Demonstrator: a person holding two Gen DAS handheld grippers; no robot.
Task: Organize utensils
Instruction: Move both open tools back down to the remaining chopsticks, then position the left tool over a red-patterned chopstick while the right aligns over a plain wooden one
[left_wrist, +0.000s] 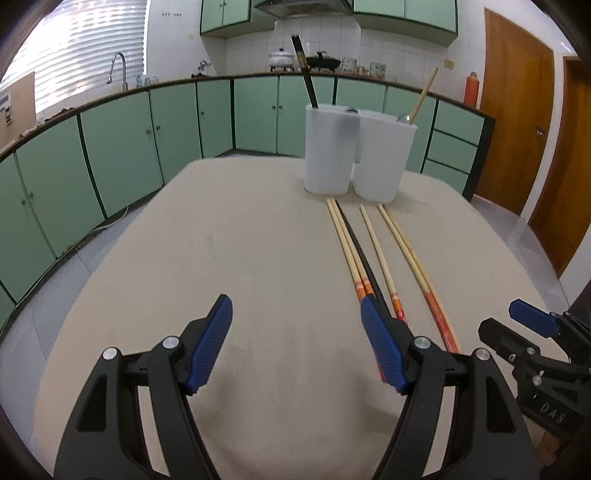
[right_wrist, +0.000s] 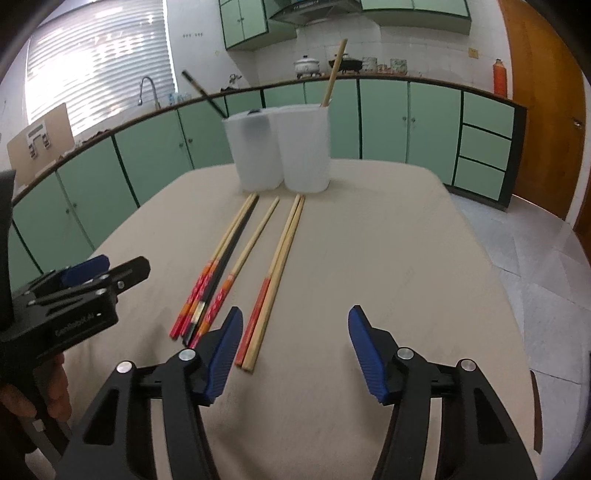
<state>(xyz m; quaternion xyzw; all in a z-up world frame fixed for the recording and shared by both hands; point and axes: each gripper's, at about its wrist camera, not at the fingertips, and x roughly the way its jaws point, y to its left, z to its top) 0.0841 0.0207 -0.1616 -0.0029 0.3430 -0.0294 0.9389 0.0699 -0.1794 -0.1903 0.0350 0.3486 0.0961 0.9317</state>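
Note:
Two white plastic holders stand side by side at the table's far end. The left holder (left_wrist: 328, 151) (right_wrist: 255, 151) has a black chopstick (left_wrist: 304, 70) in it. The right holder (left_wrist: 384, 158) (right_wrist: 304, 147) has a bamboo chopstick (left_wrist: 424, 96). Several bamboo chopsticks with red-orange ends (left_wrist: 410, 251) (right_wrist: 280, 251) and one black chopstick (left_wrist: 360, 251) (right_wrist: 229, 254) lie on the table in front of the holders. My left gripper (left_wrist: 295, 332) is open and empty, left of the chopsticks. My right gripper (right_wrist: 295, 343) is open and empty, right of them.
The beige table (left_wrist: 240, 240) (right_wrist: 388, 240) has rounded edges. Green kitchen cabinets (left_wrist: 147, 122) run behind it, with a wooden door (left_wrist: 513, 92) at the right. The right gripper also shows in the left wrist view (left_wrist: 532, 325), and the left gripper in the right wrist view (right_wrist: 92, 277).

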